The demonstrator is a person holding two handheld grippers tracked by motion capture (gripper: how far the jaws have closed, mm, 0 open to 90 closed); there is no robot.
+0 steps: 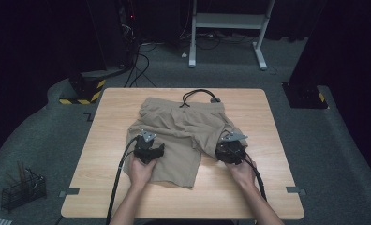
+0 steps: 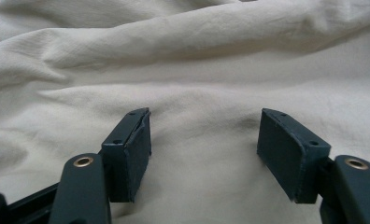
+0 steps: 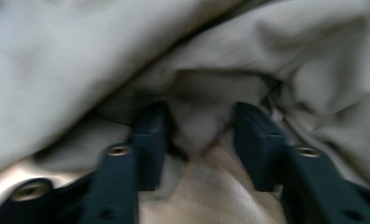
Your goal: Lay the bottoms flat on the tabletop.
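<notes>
Lying flat on the light wooden table (image 1: 104, 140), the crumpled khaki cotton shorts (image 1: 183, 129) have their waistband toward the far edge, with a black drawstring (image 1: 197, 93) looped beyond it, and both legs running back toward me. That long axis, waist far and hems near, is what the next move turns on.

My right gripper (image 1: 230, 149) sits at the bunched leg on my right side. In the right gripper view its jaws stand partly apart with a raised fold of the shorts (image 3: 197, 116) between them; the fabric fills the gap, but I cannot see the pads (image 3: 150, 140) pressing on it (picture is blurred), so I log it as not yet clamped.

My left gripper (image 1: 148, 149) rests on the other leg, which lies longer and flatter, reaching closer to the near table edge. In the left gripper view the jaws are spread wide over smooth cloth (image 2: 206, 154), holding nothing.

Judgement: the right hand is nearer a graspable fold; the left needs an edge, and the outer seam lies just to its left.

Off the table, a black wire basket (image 1: 22, 190) stands on the grey floor (image 1: 343, 154).
</notes>
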